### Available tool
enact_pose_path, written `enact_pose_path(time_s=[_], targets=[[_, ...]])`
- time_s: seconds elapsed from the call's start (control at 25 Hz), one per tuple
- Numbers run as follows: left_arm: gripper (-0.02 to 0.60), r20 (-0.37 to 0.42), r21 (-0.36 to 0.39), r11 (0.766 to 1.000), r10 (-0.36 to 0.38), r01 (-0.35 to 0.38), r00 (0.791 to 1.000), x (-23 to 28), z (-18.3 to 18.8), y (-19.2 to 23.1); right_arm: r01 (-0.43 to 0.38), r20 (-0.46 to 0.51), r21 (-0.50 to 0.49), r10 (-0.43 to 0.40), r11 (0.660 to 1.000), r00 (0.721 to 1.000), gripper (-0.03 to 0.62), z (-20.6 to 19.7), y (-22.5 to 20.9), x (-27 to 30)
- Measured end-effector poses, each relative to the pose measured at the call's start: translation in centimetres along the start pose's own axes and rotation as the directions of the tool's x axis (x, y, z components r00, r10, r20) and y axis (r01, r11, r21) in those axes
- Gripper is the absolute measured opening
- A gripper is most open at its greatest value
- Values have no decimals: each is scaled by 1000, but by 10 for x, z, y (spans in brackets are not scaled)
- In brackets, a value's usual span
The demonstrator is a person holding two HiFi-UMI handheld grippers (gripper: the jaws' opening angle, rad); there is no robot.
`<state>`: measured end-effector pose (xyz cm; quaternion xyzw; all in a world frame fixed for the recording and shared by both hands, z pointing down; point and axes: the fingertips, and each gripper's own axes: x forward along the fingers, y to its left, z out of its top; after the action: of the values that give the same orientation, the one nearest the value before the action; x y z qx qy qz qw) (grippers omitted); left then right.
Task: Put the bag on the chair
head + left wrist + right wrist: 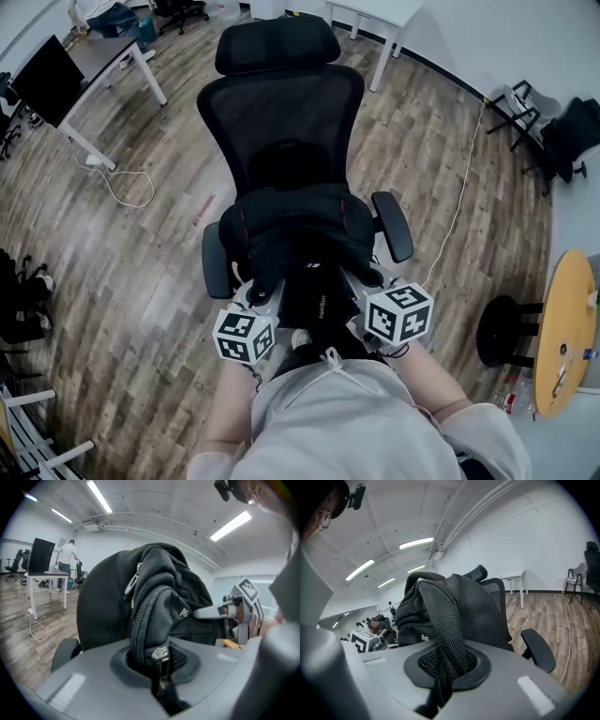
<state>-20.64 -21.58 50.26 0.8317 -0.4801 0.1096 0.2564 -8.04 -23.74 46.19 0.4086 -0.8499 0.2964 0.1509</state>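
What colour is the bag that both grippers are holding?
Black. The fabric backpack shows best in the head view.

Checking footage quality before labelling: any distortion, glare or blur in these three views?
Head view: fisheye bends the floor at the edges; black bag on black chair, low contrast. Left gripper view: dark round vignette, ceiling lights blown out. Right gripper view: same vignette, mesh strap sharp.

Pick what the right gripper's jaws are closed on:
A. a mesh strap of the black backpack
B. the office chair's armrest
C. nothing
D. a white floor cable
A: in the right gripper view, the right gripper pinches the mesh strap of the black backpack, while the armrest sits untouched off to the side.
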Motion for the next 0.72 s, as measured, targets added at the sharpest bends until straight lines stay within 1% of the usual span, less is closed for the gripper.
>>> enact_pose_path(time_s=[0.24, 0.56, 0.72], targets=[[38, -24, -54, 998, 24, -25, 999, 52, 4, 32, -31, -56, 17, 32, 999, 998, 12, 15, -38, 51], [38, -39, -108, 993, 49, -53, 998, 125, 3, 81, -44, -102, 5, 44, 999, 994, 12, 30, -89, 126], [38, -65, -115, 990, 79, -86, 995, 156, -1, 102, -47, -110, 15, 48, 999, 993, 14, 31, -114, 158]])
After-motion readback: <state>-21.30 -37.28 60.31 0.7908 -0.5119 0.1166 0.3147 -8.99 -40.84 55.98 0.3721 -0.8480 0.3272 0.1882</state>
